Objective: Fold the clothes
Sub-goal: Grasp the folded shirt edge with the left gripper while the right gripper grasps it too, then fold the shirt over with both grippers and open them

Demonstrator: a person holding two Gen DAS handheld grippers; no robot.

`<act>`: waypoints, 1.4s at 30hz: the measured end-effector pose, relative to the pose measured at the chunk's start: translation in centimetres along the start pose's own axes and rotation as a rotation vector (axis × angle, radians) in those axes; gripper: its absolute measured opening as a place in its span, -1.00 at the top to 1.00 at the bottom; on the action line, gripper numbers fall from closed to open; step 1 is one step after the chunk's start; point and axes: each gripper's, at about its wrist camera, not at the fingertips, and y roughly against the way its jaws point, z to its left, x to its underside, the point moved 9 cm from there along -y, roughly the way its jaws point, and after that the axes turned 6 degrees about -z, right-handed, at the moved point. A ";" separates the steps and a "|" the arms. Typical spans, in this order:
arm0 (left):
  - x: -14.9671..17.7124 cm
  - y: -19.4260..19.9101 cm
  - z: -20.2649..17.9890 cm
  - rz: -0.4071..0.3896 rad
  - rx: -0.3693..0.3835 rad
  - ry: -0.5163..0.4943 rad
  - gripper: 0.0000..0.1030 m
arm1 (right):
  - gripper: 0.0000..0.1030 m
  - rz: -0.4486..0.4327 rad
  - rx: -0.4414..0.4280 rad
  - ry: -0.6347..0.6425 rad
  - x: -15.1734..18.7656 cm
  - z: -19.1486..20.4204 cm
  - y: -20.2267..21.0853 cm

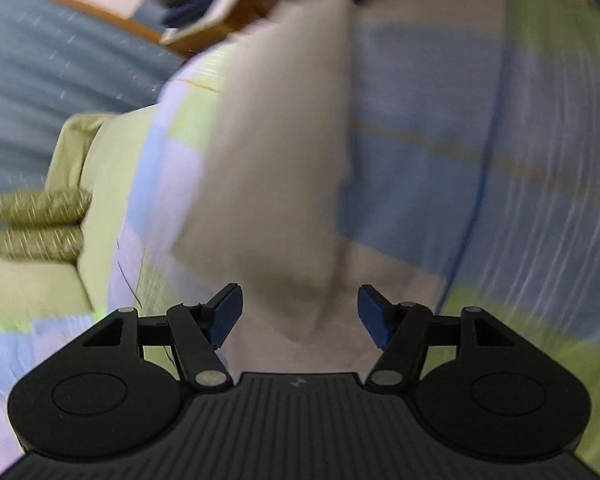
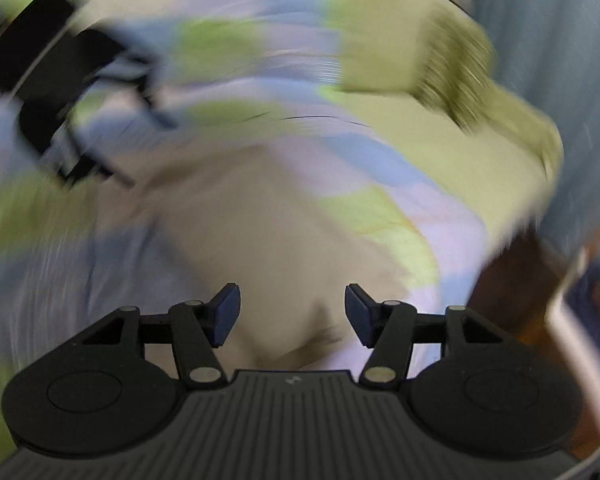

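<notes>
On the checked blue-green-lilac bedsheet (image 1: 420, 128) lies a soft, limp beige cloth garment (image 1: 276, 184); both the left gripper (image 1: 300, 312) and right gripper (image 2: 292, 312) gape empty near its corner, probably the best hold.

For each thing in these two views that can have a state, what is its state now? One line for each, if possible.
left gripper: open, a corner of the cloth between its fingers, not clamped.
right gripper: open, over the cloth.
beige cloth: lying on the bedsheet, blurred.
checked bedsheet: spread out.
green pillows: stacked at the bed's edge.
</notes>
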 end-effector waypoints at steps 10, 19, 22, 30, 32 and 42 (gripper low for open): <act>-0.6 -3.2 1.1 -0.029 -0.099 -0.103 -0.05 | 0.02 -0.025 0.191 0.358 1.1 4.0 -4.4; -0.9 -3.2 2.6 -0.070 -0.084 0.041 0.66 | 0.89 -0.013 0.081 0.346 1.3 2.5 -4.9; -0.8 -1.3 4.8 -0.042 -0.112 0.187 0.69 | 0.90 -0.018 0.025 0.362 -0.3 0.4 -4.4; 3.3 8.4 9.3 0.299 -0.290 0.528 0.68 | 0.91 -0.250 -0.169 0.574 -12.4 -4.6 -6.1; 3.8 10.7 9.3 0.392 -0.311 0.594 0.68 | 0.91 -0.332 -0.226 0.630 -15.2 -4.3 -6.5; -6.3 5.8 -5.8 0.728 -0.116 0.952 0.49 | 0.91 -0.439 -0.779 0.995 -7.3 0.7 -9.0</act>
